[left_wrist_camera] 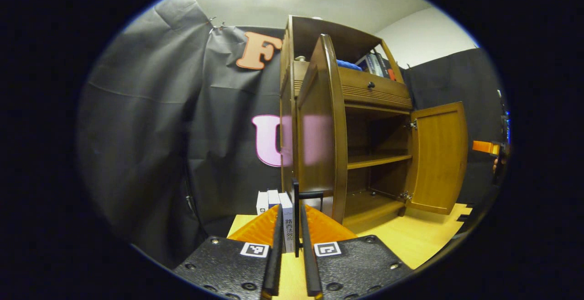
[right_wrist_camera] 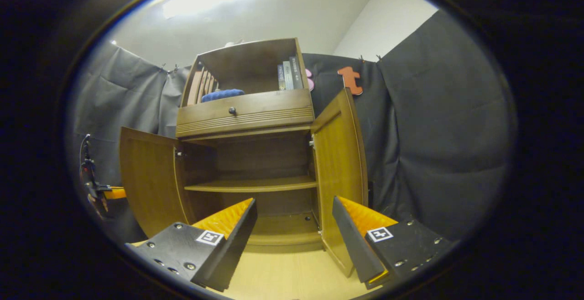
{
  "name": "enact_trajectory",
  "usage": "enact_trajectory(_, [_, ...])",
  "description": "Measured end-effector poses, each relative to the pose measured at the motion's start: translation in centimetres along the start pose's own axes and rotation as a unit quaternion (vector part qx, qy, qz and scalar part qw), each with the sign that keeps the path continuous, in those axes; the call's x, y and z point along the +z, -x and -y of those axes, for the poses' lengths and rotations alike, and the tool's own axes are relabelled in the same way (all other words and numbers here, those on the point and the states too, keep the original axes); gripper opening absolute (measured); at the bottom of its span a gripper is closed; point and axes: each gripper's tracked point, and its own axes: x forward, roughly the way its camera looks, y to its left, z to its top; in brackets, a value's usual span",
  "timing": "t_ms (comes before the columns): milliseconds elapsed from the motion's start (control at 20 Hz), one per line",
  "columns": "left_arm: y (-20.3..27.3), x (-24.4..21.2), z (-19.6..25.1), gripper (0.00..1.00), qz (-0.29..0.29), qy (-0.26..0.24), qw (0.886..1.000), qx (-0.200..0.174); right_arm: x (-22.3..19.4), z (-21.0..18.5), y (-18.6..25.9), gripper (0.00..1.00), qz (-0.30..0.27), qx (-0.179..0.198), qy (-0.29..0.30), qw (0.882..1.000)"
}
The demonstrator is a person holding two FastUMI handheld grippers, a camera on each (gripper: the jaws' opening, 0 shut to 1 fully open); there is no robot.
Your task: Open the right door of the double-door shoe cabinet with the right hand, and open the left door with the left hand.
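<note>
The wooden shoe cabinet (right_wrist_camera: 246, 113) stands with both lower doors swung open, showing an inner shelf (right_wrist_camera: 251, 184). In the left gripper view the left door (left_wrist_camera: 319, 144) is edge-on just ahead, and my left gripper (left_wrist_camera: 292, 227) is shut on its thin black handle (left_wrist_camera: 296, 199). The right door (left_wrist_camera: 438, 154) hangs open beyond it. In the right gripper view my right gripper (right_wrist_camera: 294, 202) is open and holds nothing. The right door (right_wrist_camera: 340, 167) stands close by its right finger, and the left door (right_wrist_camera: 150, 181) is at the left. The left gripper (right_wrist_camera: 105, 193) shows small beside that door.
The cabinet sits on a light wooden table (left_wrist_camera: 424, 240). A drawer with a round knob (right_wrist_camera: 232, 110) lies above the doors, with books (right_wrist_camera: 287, 74) and a blue object (right_wrist_camera: 222, 94) on the top shelf. Small white boxes (left_wrist_camera: 273, 204) stand left of the cabinet.
</note>
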Motion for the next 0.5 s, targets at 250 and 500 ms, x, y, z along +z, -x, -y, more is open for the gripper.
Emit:
enact_trajectory(250, [1.9, 1.6, 1.1, 0.58, 0.014, 0.002, 0.999, 0.033, 0.8, 0.7, 1.6, 0.94, 0.008, 0.007, -0.002, 1.0])
enact_trajectory(500, [4.7, 4.6, 3.4, 0.89, 0.05, 0.006, 0.997, 0.054, 2.3, 2.0, 3.3, 0.94, 0.02, 0.004, -0.005, 1.0])
